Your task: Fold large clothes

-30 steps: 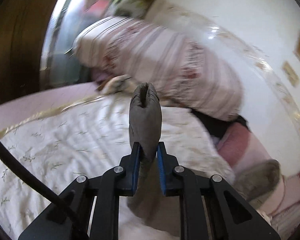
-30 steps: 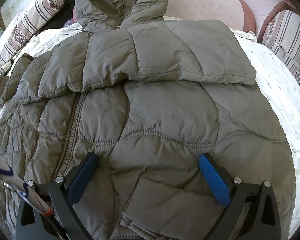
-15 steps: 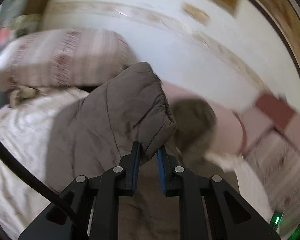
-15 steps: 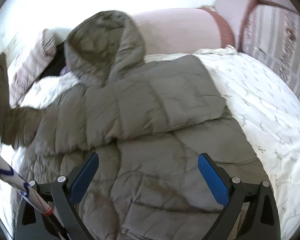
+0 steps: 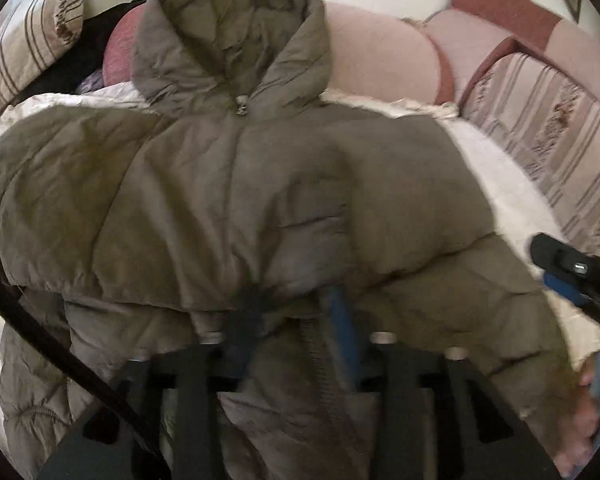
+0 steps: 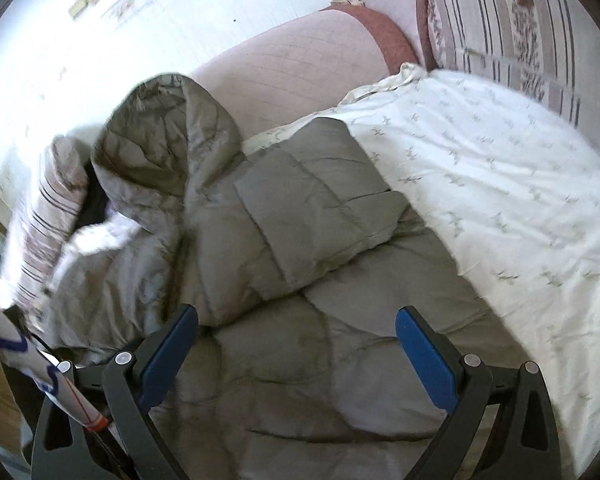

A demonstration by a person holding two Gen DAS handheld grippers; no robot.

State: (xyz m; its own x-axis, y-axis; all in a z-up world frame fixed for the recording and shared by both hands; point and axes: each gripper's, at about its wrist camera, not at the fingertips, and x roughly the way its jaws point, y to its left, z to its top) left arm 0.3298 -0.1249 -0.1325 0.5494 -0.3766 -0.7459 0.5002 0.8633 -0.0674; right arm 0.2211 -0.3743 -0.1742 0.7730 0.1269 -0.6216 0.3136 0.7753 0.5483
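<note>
Jacket: olive quilted hooded jacket (image 5: 228, 184) spread on the bed, hood (image 5: 228, 36) at 12 o'clock against the pink headboard cushion (image 5: 380, 64)
Sleeves: both lie folded across the chest; one sleeve end sits at the left claw
Left claw (image 5: 296, 312): blurred, jaws opening, sleeve fabric between them, pads not clearly pressing
Right claw (image 6: 296, 356): wide open above the lower jacket, nothing between the pads
Edges: jacket's side edge at 3 o'clock in the right view borders bare white floral sheet (image 6: 500, 208)
Open room: sheet toward the striped pillow (image 6: 520, 20)
Left view only: the right claw's tip at 3 o'clock and a hand (image 5: 584, 412) at 4 o'clock
</note>
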